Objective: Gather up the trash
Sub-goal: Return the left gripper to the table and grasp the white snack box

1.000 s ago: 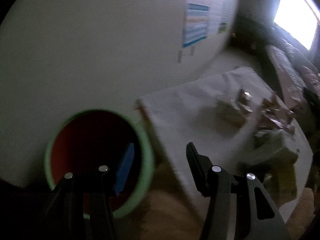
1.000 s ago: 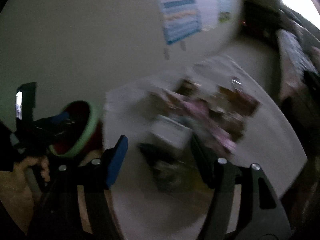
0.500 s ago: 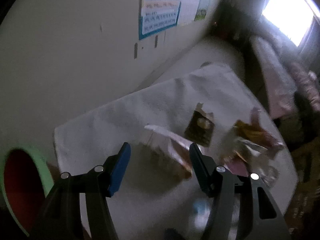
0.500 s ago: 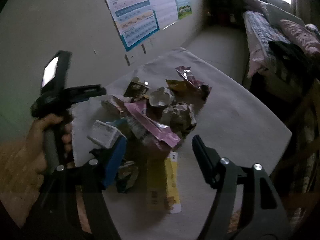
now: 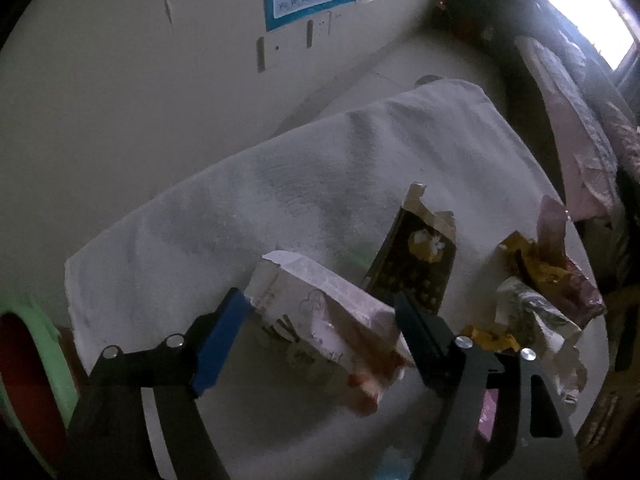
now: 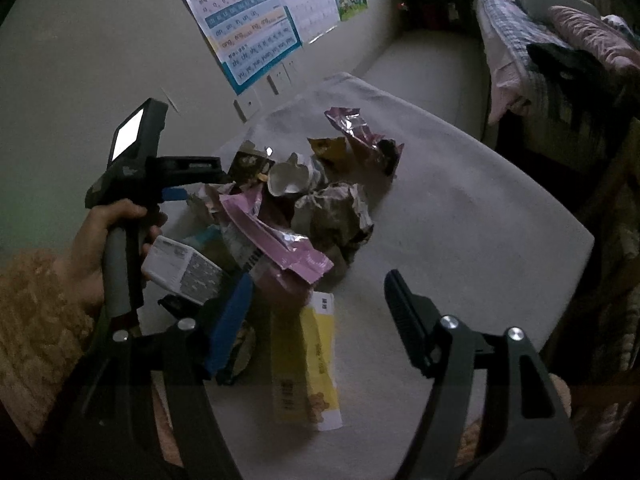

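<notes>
I see the bench (image 6: pixel 480 216) under its white cloth, carrying a heap of trash near its wall-side end, with a green-rimmed bin (image 5: pixel 28 380) with a red inside just off the corner at the far left of my left wrist view. My left gripper (image 5: pixel 320 332) stands wide open and straddles a torn white carton (image 5: pixel 320 320), whose near end lies between the blue pad (image 5: pixel 220 344) and the black one; I cannot tell whether either pad touches it. Just beyond the carton lies a dark wrapper (image 5: pixel 416 268) with gold print, and to its right a crumpled pale foil (image 5: pixel 536 320) and a yellow wrapper (image 5: pixel 532 264). My right gripper (image 6: pixel 316 320) is also wide open and holds nothing; a flattened yellow-and-white box (image 6: pixel 308 360) lies on the cloth between its fingers. Past that box lie a pink wrapper (image 6: pixel 276 244), a crumpled brown ball of paper (image 6: pixel 336 216) and a white grey-printed pack (image 6: pixel 180 268), all close together. In that view my left hand (image 6: pixel 100 248) grips the other tool's handle at the heap's left side.
</notes>
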`<state>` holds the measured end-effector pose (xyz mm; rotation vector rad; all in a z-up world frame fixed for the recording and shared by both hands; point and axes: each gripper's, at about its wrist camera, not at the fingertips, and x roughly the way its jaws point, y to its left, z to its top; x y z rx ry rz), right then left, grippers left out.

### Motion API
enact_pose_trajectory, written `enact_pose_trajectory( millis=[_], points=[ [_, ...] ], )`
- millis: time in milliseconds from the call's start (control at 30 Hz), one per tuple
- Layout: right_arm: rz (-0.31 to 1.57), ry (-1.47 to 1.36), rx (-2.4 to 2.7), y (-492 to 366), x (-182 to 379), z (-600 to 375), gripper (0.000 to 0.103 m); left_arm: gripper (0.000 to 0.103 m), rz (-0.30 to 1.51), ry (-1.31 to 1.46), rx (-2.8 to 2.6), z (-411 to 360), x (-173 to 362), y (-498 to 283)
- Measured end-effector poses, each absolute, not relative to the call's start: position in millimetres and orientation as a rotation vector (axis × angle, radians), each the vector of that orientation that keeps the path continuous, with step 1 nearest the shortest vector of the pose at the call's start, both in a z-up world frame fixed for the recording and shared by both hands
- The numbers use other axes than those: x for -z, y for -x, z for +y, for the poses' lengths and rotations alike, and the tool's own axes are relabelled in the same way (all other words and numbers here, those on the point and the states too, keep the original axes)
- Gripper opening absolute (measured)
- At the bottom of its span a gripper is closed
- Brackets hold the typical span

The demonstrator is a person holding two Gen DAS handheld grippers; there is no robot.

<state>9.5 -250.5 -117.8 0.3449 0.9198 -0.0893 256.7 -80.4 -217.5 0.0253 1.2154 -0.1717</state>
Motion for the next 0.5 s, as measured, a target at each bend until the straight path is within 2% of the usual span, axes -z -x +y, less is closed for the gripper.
enact_pose_trajectory(
  millis=[33, 167, 200, 233, 267, 500],
  points=[
    [0.920, -0.344, 0.090, -9.5, 117.7, -250.5, 0.067, 0.072, 1.212, -0.026, 0.163, -80.4, 217.5, -257.7],
    [0.916, -0.345, 0.099, -8.3, 116.3, -252.3, 0.067, 0.040, 1.195, -0.009, 0.147, -71.1, 213.1, -252.7],
    [0.915, -0.347, 0.102, -8.3, 116.1, -252.6, 0.067, 0.036, 1.193, 0.003, 0.156, -67.4, 212.2, -252.8],
    [0.916, -0.348, 0.103, -8.3, 116.3, -252.8, 0.067, 0.015, 1.186, 0.009, 0.166, -62.1, 209.8, -251.6],
    [0.917, -0.351, 0.103, -8.5, 116.9, -252.5, 0.067, 0.000, 1.190, 0.000, 0.163, -58.7, 209.1, -250.5],
    [0.927, -0.355, 0.096, -10.0, 117.9, -250.1, 0.067, 0.000, 1.198, 0.020, 0.193, -24.2, 202.9, -244.6]
  ],
)
